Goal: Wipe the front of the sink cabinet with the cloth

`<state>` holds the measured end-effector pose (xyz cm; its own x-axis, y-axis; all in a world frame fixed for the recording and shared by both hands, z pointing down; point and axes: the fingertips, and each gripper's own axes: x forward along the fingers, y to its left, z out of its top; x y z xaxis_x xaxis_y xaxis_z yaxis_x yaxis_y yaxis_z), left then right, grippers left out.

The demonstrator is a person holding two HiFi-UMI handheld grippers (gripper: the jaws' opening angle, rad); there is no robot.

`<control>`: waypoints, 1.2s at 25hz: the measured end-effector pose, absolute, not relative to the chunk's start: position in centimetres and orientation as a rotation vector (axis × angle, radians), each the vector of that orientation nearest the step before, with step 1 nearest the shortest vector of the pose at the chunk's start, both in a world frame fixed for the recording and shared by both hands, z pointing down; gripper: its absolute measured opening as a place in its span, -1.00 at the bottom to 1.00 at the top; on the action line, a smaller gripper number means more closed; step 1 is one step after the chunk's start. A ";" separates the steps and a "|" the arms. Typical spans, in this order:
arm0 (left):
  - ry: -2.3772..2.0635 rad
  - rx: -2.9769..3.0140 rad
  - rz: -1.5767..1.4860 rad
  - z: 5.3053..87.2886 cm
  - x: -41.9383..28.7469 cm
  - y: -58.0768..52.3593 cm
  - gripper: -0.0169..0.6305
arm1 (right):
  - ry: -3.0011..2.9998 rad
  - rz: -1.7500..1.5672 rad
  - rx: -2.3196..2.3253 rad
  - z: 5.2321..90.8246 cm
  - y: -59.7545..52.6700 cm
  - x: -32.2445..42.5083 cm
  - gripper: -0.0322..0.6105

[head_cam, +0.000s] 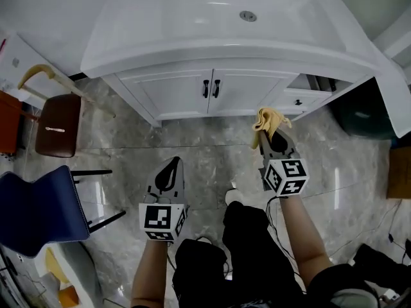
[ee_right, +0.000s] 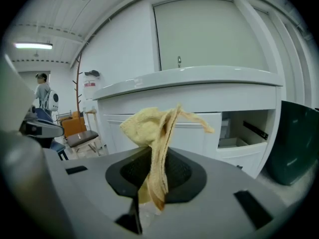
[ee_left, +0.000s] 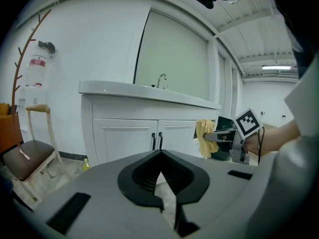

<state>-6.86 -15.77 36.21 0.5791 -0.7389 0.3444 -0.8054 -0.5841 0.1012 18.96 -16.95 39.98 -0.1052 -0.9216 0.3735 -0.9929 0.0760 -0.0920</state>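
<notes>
The white sink cabinet [head_cam: 180,92] stands ahead, its two doors closed, with black handles [head_cam: 210,88]. My right gripper [head_cam: 268,135] is shut on a yellow cloth [head_cam: 270,119]. The cloth hangs bunched a short way in front of the cabinet's right door, apart from it. In the right gripper view the cloth [ee_right: 155,133] stands up out of the jaws [ee_right: 152,159], with the cabinet [ee_right: 194,128] behind it. My left gripper [head_cam: 171,164] hovers lower over the floor, shut and empty. The left gripper view shows its jaws [ee_left: 160,159] together, the cabinet doors [ee_left: 127,138] and the cloth [ee_left: 204,136].
A drawer [head_cam: 302,99] at the cabinet's right stands open. A dark green bin [head_cam: 359,114] sits right of it. A brown stool [head_cam: 58,126] and a blue chair [head_cam: 38,210] stand at the left on the marble floor. A person [ee_right: 44,97] stands far off.
</notes>
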 end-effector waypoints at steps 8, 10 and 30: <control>-1.278 2.615 0.271 42.2 -5.1 -22.6 -0.90 | -2.387 0.219 1.776 43.1 -23.9 16.0 -0.65; -1.280 2.646 0.217 43.1 -4.7 -23.8 -0.90 | -2.432 0.154 1.757 43.6 -25.4 15.4 -0.65; -1.385 2.853 0.155 43.7 -5.0 -25.0 -0.90 | -2.553 -0.110 1.727 42.3 -32.6 12.6 -0.65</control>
